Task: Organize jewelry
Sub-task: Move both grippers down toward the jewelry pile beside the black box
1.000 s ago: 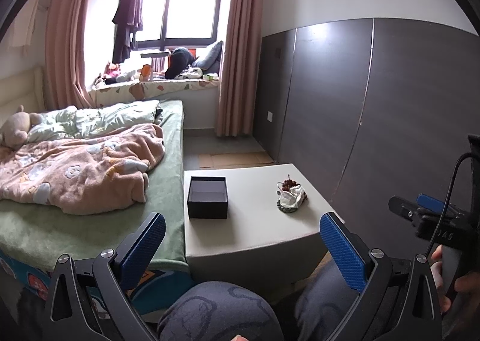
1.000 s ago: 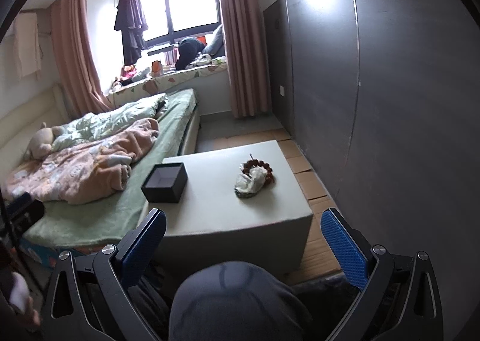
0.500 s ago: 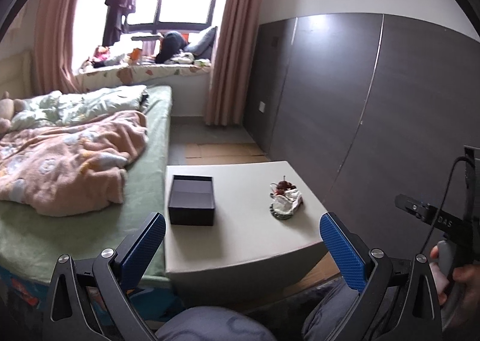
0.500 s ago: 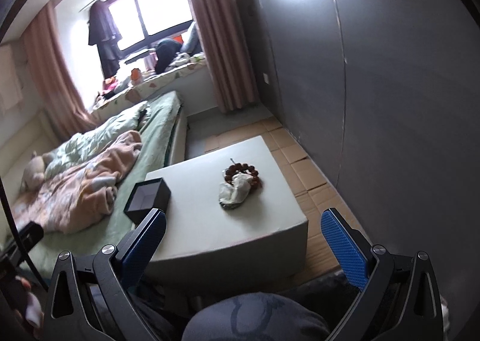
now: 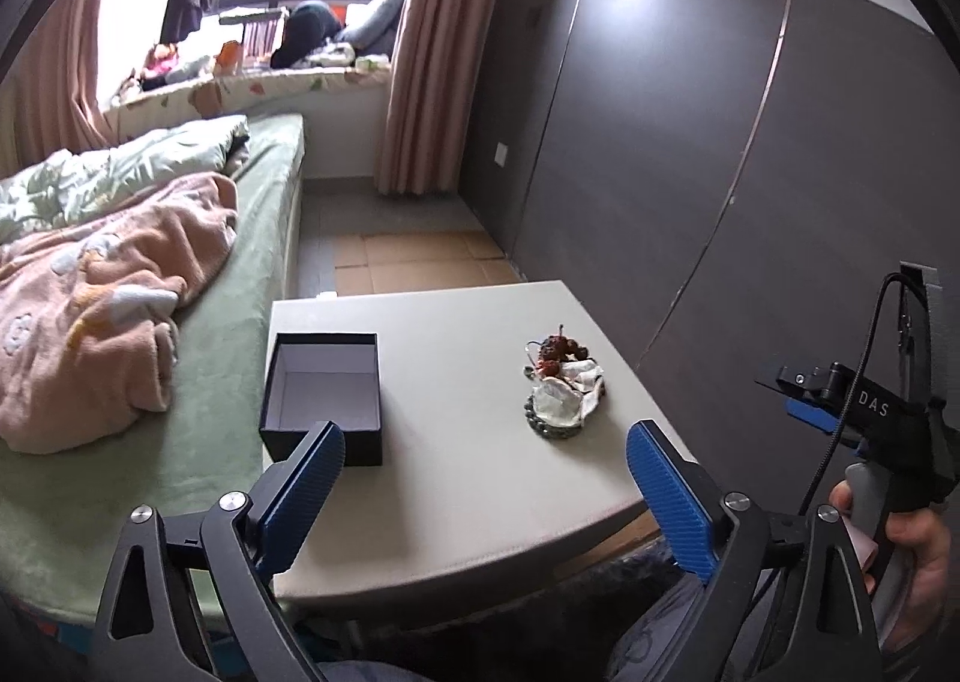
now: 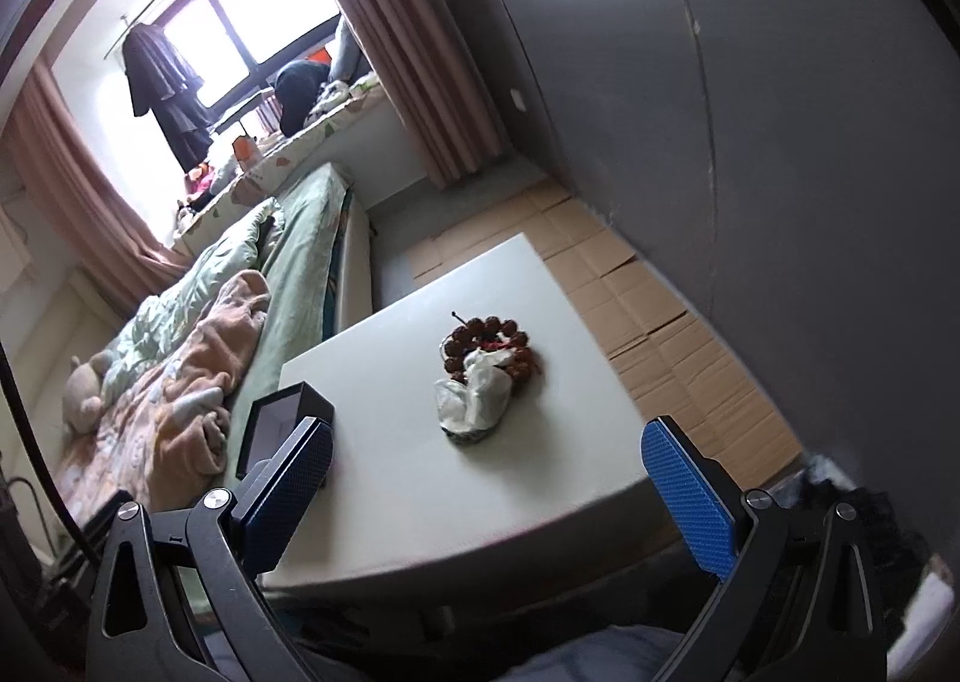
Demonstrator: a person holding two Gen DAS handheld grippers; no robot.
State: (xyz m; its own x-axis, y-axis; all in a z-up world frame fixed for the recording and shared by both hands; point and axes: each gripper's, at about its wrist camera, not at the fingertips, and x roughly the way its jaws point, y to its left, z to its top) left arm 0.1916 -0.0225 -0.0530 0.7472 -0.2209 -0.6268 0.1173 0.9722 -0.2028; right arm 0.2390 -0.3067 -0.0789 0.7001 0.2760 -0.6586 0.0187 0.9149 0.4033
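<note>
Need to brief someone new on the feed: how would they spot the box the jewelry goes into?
Find the pale low table beside the green bed. On its bed-side edge sits the box, dark, square, lidless, with a pale empty interior. The only other thing there is the jewelry pile, beads and white wrapping toward the wall.

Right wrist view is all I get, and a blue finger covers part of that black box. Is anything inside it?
Observer: No. The left wrist view looks straight into the black box. It is open, has no lid, and its pale inside is bare.
Operator: And what is carrying my camera?
Observer: A person's right hand is wrapped around a grey handle, just off the right edge of the white table. A black cable loops up from the rig.
</note>
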